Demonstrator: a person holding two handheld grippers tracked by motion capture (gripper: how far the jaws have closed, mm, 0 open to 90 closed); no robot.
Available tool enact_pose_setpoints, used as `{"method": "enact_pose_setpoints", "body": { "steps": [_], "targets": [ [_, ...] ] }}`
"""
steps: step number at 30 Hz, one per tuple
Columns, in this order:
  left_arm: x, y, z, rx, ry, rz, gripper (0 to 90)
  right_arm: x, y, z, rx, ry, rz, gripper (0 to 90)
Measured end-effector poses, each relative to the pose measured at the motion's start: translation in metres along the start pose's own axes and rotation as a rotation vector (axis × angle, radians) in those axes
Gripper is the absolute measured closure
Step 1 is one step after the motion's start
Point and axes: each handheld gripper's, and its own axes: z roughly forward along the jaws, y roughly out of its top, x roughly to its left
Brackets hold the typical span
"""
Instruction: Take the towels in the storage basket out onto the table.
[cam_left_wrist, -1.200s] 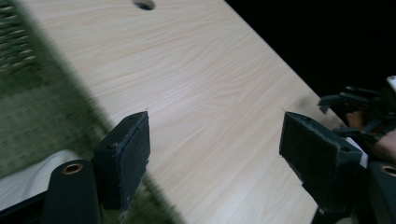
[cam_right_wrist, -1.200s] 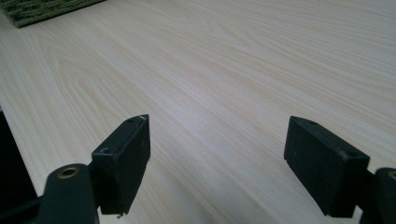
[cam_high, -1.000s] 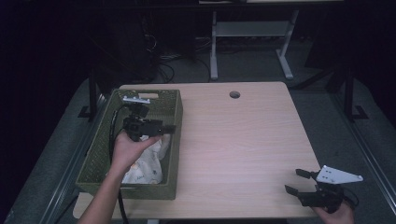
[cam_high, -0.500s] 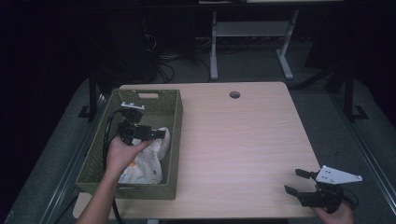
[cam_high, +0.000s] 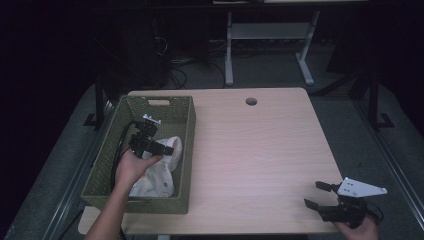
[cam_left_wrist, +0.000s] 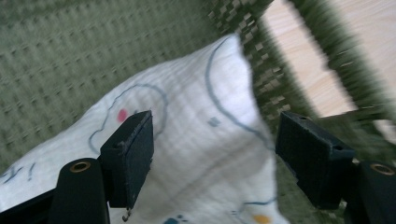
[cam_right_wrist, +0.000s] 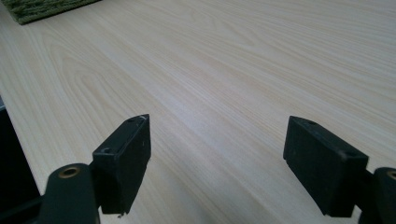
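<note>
left gripper (cam_high: 162, 148): jaws spread over white printed cloth (cam_high: 159, 170) | cloth: inside green woven basket (cam_high: 185, 150), left on light wooden table (cam_high: 260, 150) | right gripper (cam_high: 317, 195): jaws spread, near-right table corner

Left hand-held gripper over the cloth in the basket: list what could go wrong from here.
1. The left hand-held gripper is open over the white cloth, close to the green basket wall; closing might catch the weave.
2. The cloth lies loose and bunched, so a pinch may take one thin fold and slip.
</note>
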Motion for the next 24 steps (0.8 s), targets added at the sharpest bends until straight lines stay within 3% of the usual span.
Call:
{"method": "enact_pose_setpoints", "body": {
  "steps": [1,5,7,8,13,18,19,24],
  "targets": [
    [0.001,0.000,0.005,0.035,0.024,0.003,29.7,0.000,0.000,0.000,-0.001,0.001,0.000,22.8],
    [0.002,-0.001,0.013,0.084,0.052,0.022,33.0,0.000,0.000,0.000,-0.002,0.002,0.000,22.8],
    [0.000,0.000,0.022,0.146,0.074,0.049,36.3,0.000,0.000,0.000,-0.002,0.005,0.002,22.8],
    [0.000,0.000,0.022,0.146,0.074,0.049,36.6,0.000,0.000,0.000,-0.002,0.005,0.002,22.8],
    [-0.005,-0.001,0.041,0.262,0.108,0.086,40.0,0.001,0.001,-0.001,-0.006,0.005,-0.001,22.8],
    [-0.003,-0.002,0.050,0.328,0.132,0.117,43.8,0.001,0.001,-0.001,-0.006,0.007,-0.001,22.8],
    [-0.002,-0.004,0.055,0.363,0.144,0.125,45.0,0.001,0.001,0.000,-0.009,0.010,-0.002,22.8],
    [-0.001,-0.005,0.060,0.374,0.130,0.122,46.9,0.002,0.001,-0.001,-0.006,0.007,-0.002,22.9]
  ]
}}
